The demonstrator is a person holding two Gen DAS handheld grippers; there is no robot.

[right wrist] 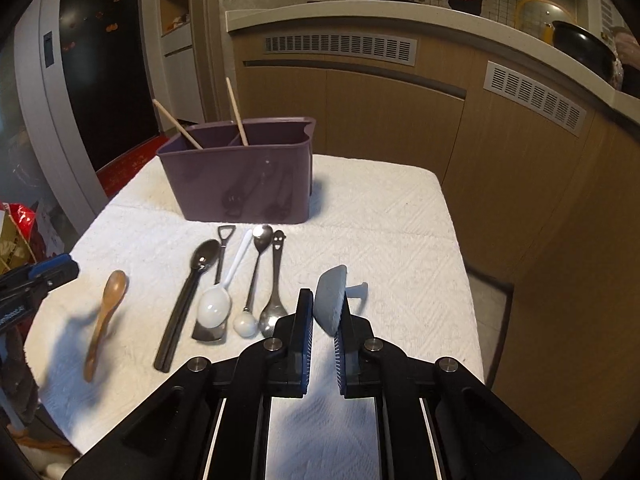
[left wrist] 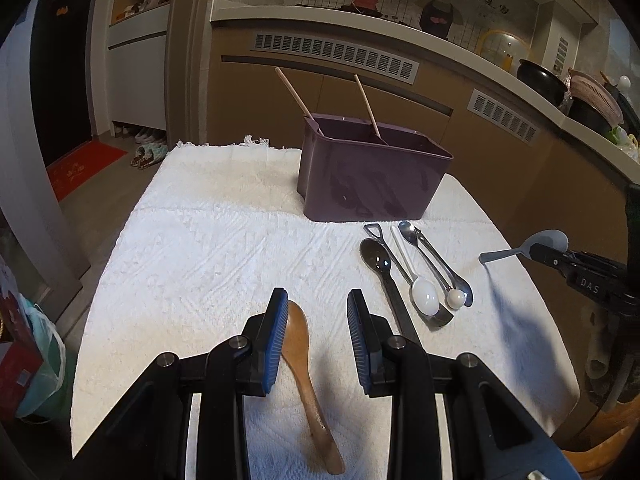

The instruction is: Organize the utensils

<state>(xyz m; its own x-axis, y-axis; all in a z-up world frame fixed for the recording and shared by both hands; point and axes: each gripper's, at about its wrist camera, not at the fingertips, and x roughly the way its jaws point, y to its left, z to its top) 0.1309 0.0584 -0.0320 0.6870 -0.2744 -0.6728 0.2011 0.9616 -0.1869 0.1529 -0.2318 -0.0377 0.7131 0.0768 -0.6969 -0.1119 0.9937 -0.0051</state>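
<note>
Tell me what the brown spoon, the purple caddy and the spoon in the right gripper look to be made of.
Brown spoon: wood, by its warm matte brown and soft sheen.
Purple caddy: likely plastic, moulded with rounded corners; its glossy front mirrors the utensils lying before it.
Grey spoon in the right gripper: probably plastic or silicone, pale, matte and without any metallic glint; the look leaves it open.

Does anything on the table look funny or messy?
Mostly tidy. The purple box has just two chopsticks, leaning apart in different sections. The wooden spoon lies alone, away from the row of spoons. The right tongs pinch a grey spoon sideways by its bowl.
</note>
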